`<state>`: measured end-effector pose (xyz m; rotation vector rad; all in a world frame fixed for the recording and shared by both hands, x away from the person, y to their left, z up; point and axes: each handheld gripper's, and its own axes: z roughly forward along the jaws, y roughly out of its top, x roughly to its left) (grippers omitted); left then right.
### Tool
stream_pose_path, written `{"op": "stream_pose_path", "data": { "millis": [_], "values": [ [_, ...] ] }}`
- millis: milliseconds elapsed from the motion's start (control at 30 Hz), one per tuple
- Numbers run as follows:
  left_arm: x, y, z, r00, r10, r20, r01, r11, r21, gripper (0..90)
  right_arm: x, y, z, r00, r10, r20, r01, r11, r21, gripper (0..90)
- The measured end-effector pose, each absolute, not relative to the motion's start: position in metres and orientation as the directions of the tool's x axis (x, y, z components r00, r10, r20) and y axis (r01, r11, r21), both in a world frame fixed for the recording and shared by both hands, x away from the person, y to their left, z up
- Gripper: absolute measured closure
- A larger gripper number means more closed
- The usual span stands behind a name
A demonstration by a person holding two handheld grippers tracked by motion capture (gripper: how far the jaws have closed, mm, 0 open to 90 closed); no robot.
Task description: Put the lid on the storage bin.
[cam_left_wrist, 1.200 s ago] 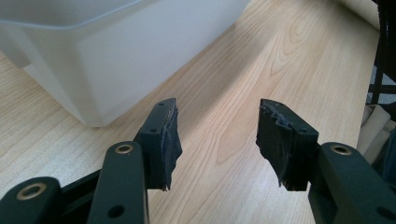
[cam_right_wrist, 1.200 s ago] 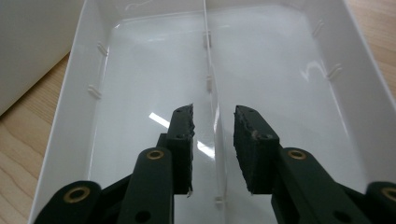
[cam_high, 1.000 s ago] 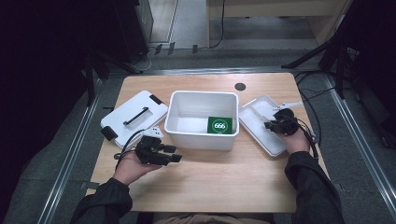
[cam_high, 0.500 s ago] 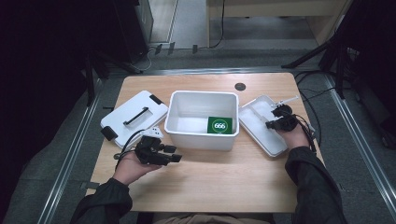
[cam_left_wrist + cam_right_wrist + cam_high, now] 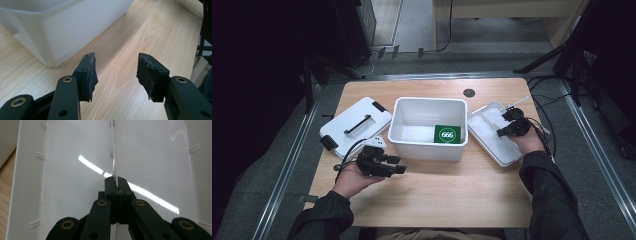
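Right gripper view showed the thin clear plastic divider standing upright down the middle of the shallow white plastic tray, the right tool clamped on its edge, seemingly to lift it out. Beside the tray stood the white rectangular plastic tub; the left tool rested apart and empty over the wooden bench, likely waiting.

The right claw has just closed its jaws onto the thin upright divider of the white tray; a second ago they stood slightly apart
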<state>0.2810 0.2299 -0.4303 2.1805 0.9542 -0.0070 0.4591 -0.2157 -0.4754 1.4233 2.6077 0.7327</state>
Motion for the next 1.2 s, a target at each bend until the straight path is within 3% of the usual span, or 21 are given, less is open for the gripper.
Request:
{"op": "stream_pose_path", "data": {
  "millis": [1200],
  "values": [
    [0.282, 0.231, -0.430, 0.718, 0.634, -0.288, 0.641, -0.441, 0.628, 48.6, 0.460, -0.240, -0.361, -0.687, 0.716, 0.127, 0.695, 0.595, 0.403, 90.0]
  ]
}}
